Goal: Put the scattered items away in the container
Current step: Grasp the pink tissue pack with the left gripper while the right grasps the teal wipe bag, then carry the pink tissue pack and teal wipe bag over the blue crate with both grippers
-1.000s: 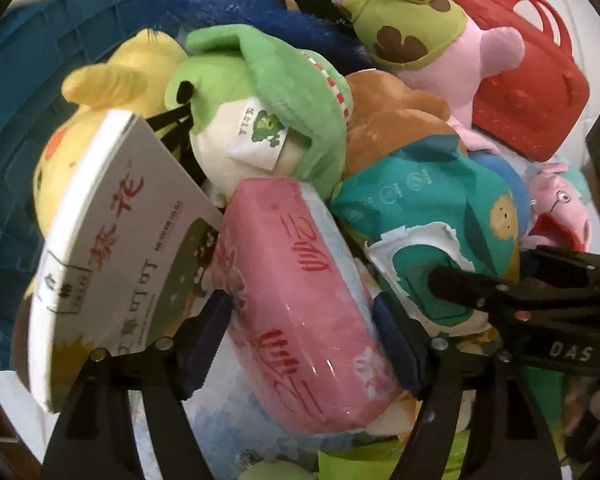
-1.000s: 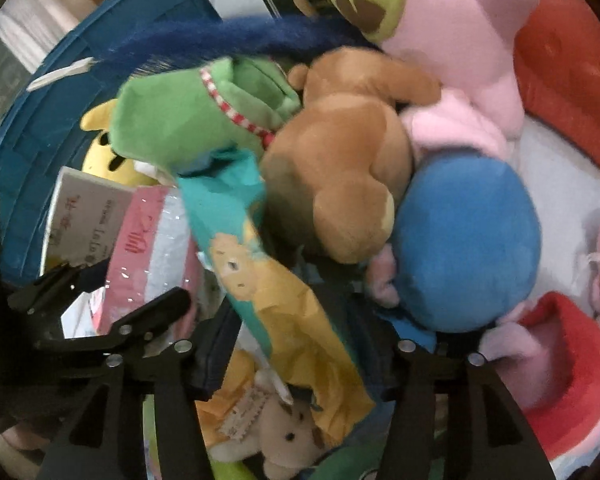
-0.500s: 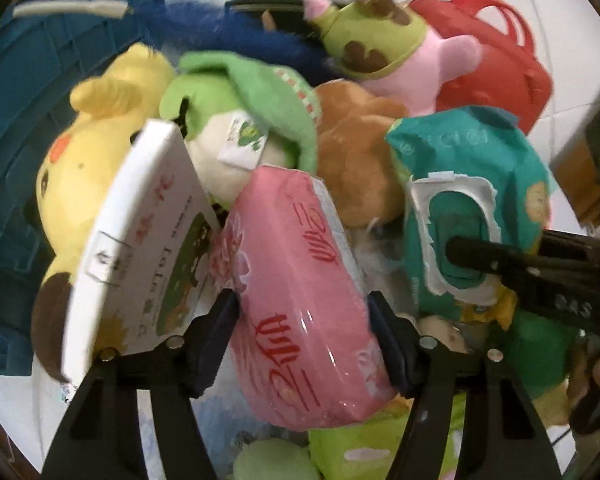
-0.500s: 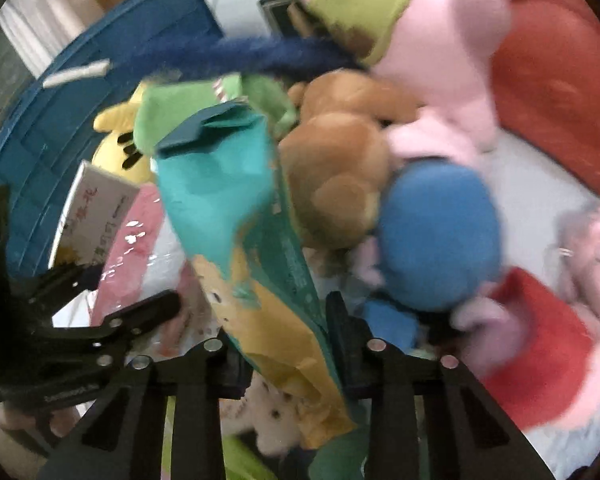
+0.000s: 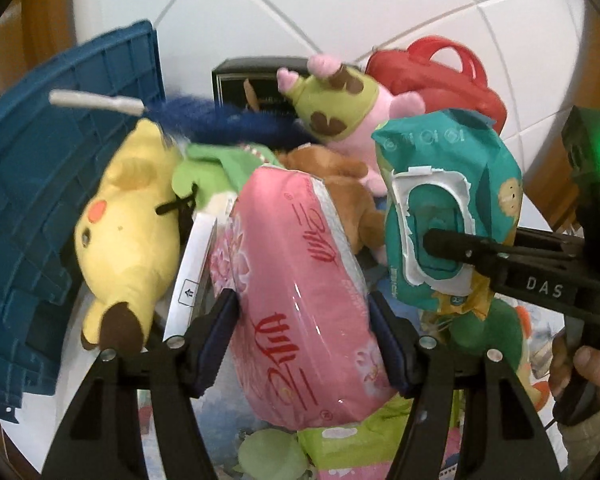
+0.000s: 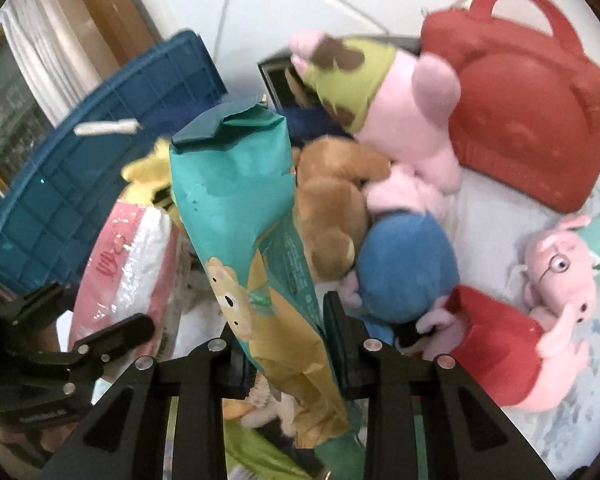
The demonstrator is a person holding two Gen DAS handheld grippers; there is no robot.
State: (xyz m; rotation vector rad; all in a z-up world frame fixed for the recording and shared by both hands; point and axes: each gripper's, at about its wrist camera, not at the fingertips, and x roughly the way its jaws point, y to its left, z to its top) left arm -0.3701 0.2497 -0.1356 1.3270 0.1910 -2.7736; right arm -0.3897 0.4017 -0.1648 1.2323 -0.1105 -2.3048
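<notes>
Pink tissue pack (image 5: 300, 236) with red lettering, teal-and-gold wipes pack (image 6: 240, 216), blue crate (image 5: 40, 184).

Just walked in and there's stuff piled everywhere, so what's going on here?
A person is tidying with a handheld gripper in each hand. The left gripper is clamped on a pink tissue pack, and the right gripper is clamped on a teal wet-wipes pack. Both packs are held up above a heap of plush toys, including a yellow plush and a pink pig plush. A blue crate stands behind on the left; neither pack is in it yet.
</notes>
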